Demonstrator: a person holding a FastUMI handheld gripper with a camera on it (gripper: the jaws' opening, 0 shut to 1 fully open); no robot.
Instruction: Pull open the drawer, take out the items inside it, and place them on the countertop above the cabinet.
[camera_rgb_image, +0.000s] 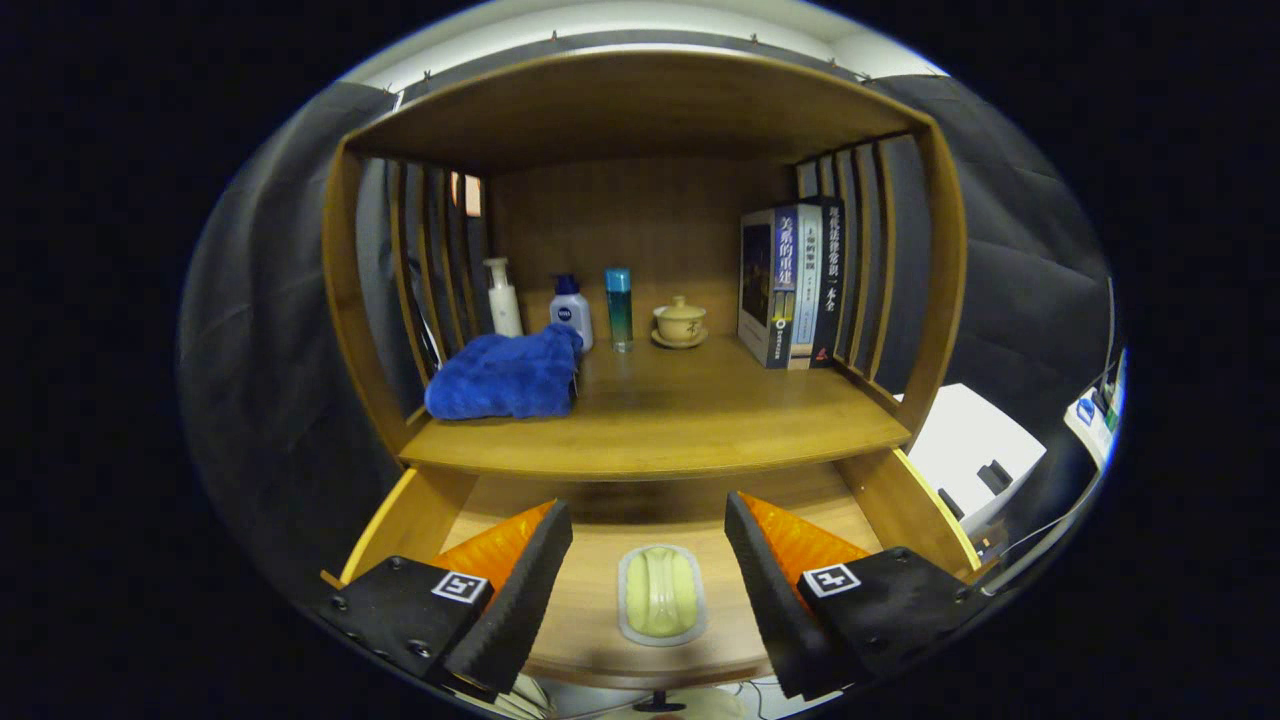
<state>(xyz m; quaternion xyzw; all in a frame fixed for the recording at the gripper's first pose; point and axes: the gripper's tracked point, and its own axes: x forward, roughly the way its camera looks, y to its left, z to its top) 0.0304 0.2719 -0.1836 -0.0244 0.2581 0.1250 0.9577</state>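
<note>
We hold the gripper (648, 560) spread wide, grasping nothing; between its fingers, in the open wooden drawer (590, 640), lies a smooth oblong soap bar (661, 592); above the drawer, a soft blue towel (505, 378) slumps on the countertop (690, 420).

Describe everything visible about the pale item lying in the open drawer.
The pale green item looks like a soap bar sealed in clear wrap: an oblong, rounded block with a raised ridge along its middle. It lies flat on the wooden floor of the pulled-out drawer, below the countertop. The hand-held gripper is open, its fingers either side of the item, touching nothing.
</note>
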